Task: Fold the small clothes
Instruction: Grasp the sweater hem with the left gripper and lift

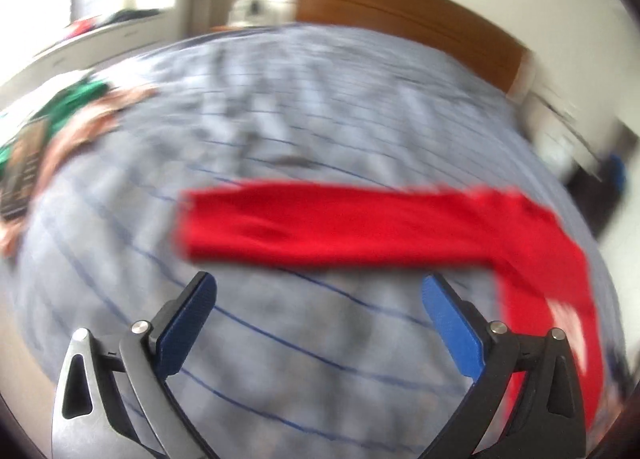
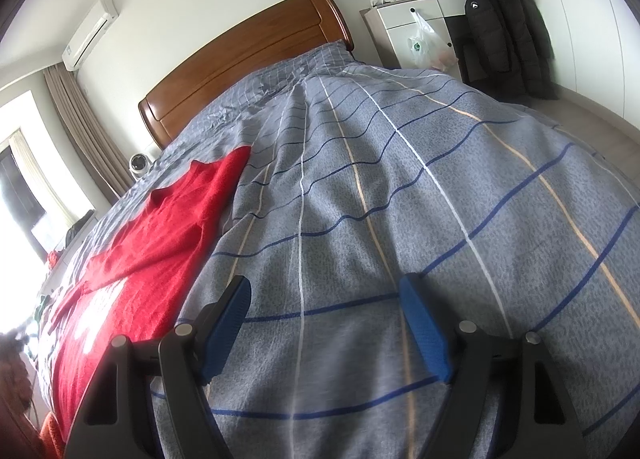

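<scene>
A red garment [image 1: 360, 227] lies on the grey striped bedspread [image 1: 280, 119], one sleeve stretched out to the left; the view is blurred by motion. My left gripper [image 1: 318, 283] is open and empty, just short of the sleeve's near edge. In the right wrist view the same red garment [image 2: 160, 227] lies flat at the left, with a white print near its lower part. My right gripper [image 2: 326, 291] is open and empty over bare bedspread [image 2: 400, 179], to the right of the garment.
A pile of green and pink clothes [image 1: 76, 115] lies at the bed's far left. A wooden headboard [image 2: 248, 55] stands behind. A white cabinet [image 2: 412, 31] and a black coat [image 2: 500, 27] stand at the right wall.
</scene>
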Demonstrator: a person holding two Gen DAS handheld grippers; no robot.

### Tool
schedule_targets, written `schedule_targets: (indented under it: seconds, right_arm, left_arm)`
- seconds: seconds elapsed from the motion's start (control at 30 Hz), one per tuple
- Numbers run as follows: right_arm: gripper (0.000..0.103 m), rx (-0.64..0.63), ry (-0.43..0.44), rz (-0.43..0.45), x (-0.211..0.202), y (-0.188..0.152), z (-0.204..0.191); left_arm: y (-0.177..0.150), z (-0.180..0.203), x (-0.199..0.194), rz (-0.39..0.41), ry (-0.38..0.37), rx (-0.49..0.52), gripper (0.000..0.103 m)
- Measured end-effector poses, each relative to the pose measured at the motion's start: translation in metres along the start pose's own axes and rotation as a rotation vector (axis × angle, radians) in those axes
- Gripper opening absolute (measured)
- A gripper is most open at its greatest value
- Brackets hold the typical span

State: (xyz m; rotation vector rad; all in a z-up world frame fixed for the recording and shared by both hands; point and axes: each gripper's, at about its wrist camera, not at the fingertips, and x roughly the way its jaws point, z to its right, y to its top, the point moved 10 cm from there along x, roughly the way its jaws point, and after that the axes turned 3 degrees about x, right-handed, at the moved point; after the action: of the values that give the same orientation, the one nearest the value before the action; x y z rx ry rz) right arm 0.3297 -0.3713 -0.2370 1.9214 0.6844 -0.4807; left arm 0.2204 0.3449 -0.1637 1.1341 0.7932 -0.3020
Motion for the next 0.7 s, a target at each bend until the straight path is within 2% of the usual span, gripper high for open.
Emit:
schedule_targets:
  seconds: [0.1,0.2,0.23,0.3,0.37,0.43,0.5,0.57,0.7]
  right_arm:
    - [0.076,-0.001,-0.001,0.0,0.0,0.0,0.001]
    - [0.076,-0.002,-0.002,0.0,0.0,0.0,0.0]
    - [0.076,-0.003,-0.005,-0.002,0.0,0.0,0.001]
    - [0.076,-0.01,-0.015,-0.005,0.0,0.0,0.001]
    - [0.076,-0.02,-0.031,-0.01,0.0,-0.001,0.002]
    - [0.076,-0.029,-0.043,-0.013,0.0,0.0,0.002]
    - [0.076,-0.035,-0.051,-0.014,-0.001,-0.001,0.002]
    - [0.076,-0.04,-0.056,-0.014,-0.002,-0.001,0.004]
    - [0.076,-0.04,-0.055,-0.013,-0.004,-0.001,0.005]
  left_arm:
    - [0.02,-0.058,0.023,-0.031,0.192,-0.09,0.102]
    - [0.023,-0.072,0.056,-0.122,0.23,-0.085,0.1]
    - [0.021,-0.069,0.065,-0.15,0.22,-0.08,0.095]
    - [0.014,-0.058,0.083,-0.221,0.19,-0.067,0.07]
    - [0.011,-0.047,0.091,-0.261,0.202,-0.042,0.008]
    - [0.02,-0.03,0.086,-0.25,0.209,0.005,0.007]
    - [0.042,0.002,0.068,-0.185,0.191,0.094,0.007]
    - [0.07,0.052,0.042,-0.117,0.129,0.18,0.007]
    - [0.112,0.181,-0.01,0.004,-0.054,0.344,0.007]
